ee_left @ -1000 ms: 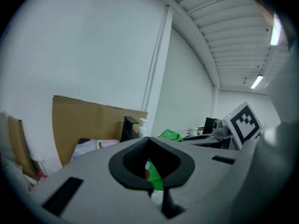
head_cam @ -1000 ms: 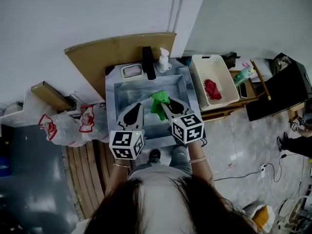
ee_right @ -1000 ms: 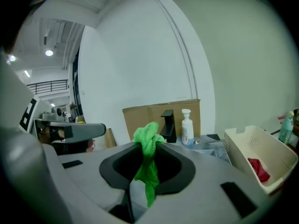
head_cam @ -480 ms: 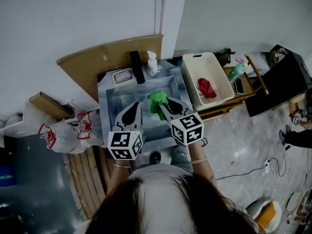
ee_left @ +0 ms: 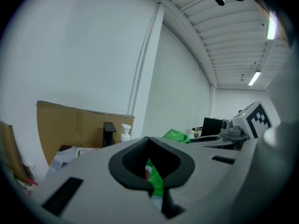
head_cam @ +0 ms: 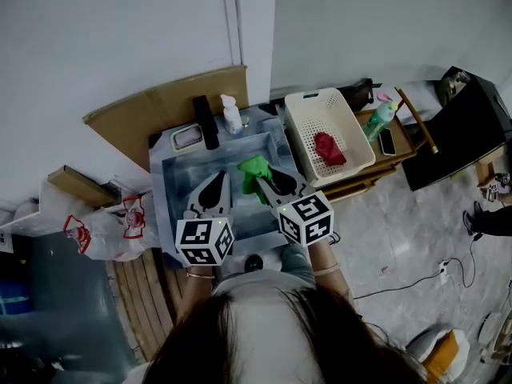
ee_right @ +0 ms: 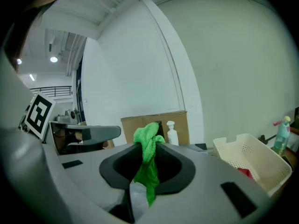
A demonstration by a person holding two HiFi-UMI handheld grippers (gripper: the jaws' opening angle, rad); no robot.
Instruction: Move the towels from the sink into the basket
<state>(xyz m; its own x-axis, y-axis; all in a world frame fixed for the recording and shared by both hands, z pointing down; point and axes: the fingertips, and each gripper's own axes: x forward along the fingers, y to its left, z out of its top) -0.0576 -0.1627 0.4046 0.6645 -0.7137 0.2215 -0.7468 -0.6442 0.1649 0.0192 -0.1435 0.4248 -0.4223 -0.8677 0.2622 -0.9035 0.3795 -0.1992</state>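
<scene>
The right gripper's (ee_right: 150, 143) fingers (ee_right: 205, 181) are pressed together on a green towel (ee_right: 148, 158). A bunched end pokes up past the tips and the rest trails back between the pads. In the head view that gripper (head_cam: 268, 176) holds the green towel (head_cam: 254, 173) above the sink (head_cam: 164, 184), over the basin's right half and inside its right rim.

The left gripper's (ee_left: 149, 139) fingers (ee_left: 93, 181) meet at the tips with nothing between them; the green seen through the gap is the other gripper's towel. The left gripper (head_cam: 216, 181) hangs over the sink's left half, beside the right one but apart from it.

Along the sink's back edge stand a black faucet (head_cam: 204, 122) and a white pump bottle (head_cam: 232, 117), with a sheet of cardboard (head_cam: 160, 106) leaning on the wall behind.

Just past the sink's right rim a white basket (head_cam: 300, 146) sits on a wooden counter (head_cam: 364, 176), its top open. A red towel (head_cam: 328, 148) lies near its middle, with bare mesh around it. A green spray bottle (head_cam: 378, 120) stands beyond the basket, farther from the sink.
</scene>
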